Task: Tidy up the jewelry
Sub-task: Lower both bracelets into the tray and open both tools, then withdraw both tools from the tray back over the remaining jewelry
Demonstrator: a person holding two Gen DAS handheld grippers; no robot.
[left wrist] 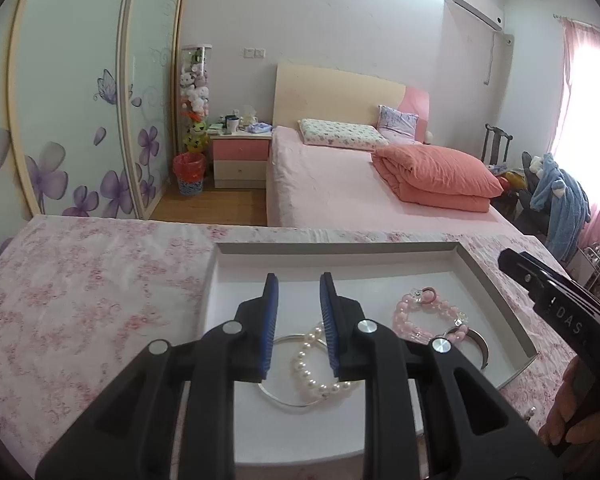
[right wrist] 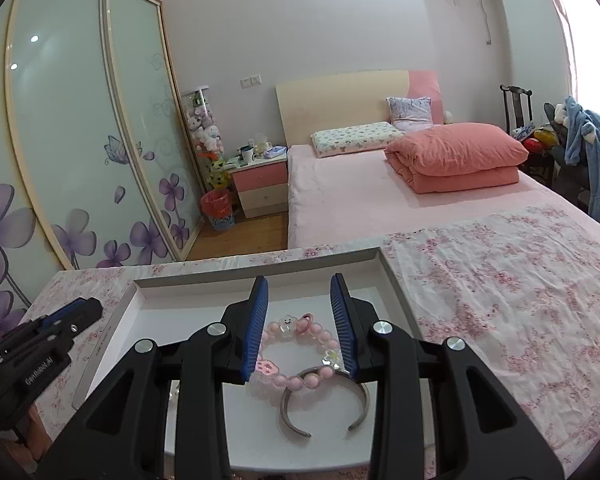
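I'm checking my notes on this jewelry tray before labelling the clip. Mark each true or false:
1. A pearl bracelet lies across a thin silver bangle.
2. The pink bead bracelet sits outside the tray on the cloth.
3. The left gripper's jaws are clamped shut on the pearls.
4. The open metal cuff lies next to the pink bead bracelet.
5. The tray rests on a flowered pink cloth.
1. True: the pearl bracelet overlaps the thin silver bangle.
2. False: the pink bead bracelet lies inside the tray.
3. False: the left gripper has its jaws apart, above the pearls, pressing on nothing.
4. True: the metal cuff touches the pink bracelet's near side.
5. True: the flowered cloth lies under the tray.
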